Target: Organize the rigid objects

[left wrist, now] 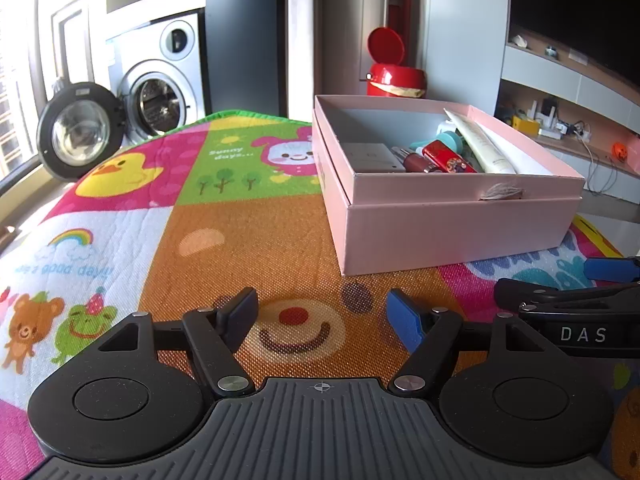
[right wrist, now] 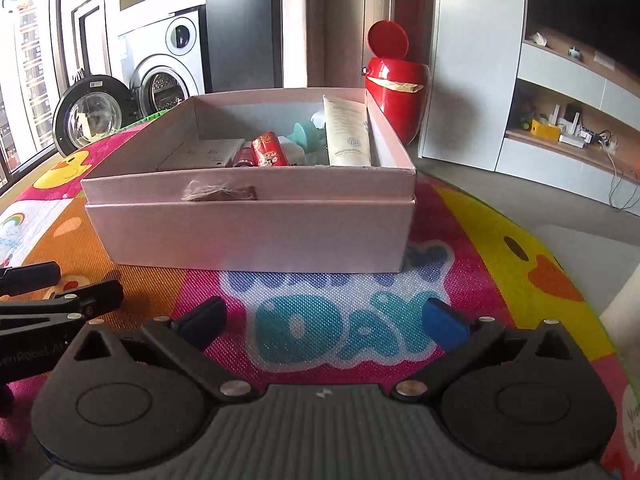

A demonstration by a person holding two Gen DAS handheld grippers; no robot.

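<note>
Both spread wide, holding nothing: left gripper (left wrist: 322, 314) & right gripper (right wrist: 326, 320), low over play mat (left wrist: 256, 240), near pink box (right wrist: 248, 204) w/ cream tube (right wrist: 346, 130), red tin (right wrist: 270, 150).

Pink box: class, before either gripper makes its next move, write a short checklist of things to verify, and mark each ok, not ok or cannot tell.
1. Left gripper open, holding nothing: ok.
2. Right gripper open, holding nothing: ok.
3. Pink box uncovered, top reachable: ok.
4. Box flat on mat: ok.
5. Free room in box beside white tube and red item: ok, left rear part shows bare floor.
6. Loose things left on mat to put away: cannot tell; none shows in either view.
</note>
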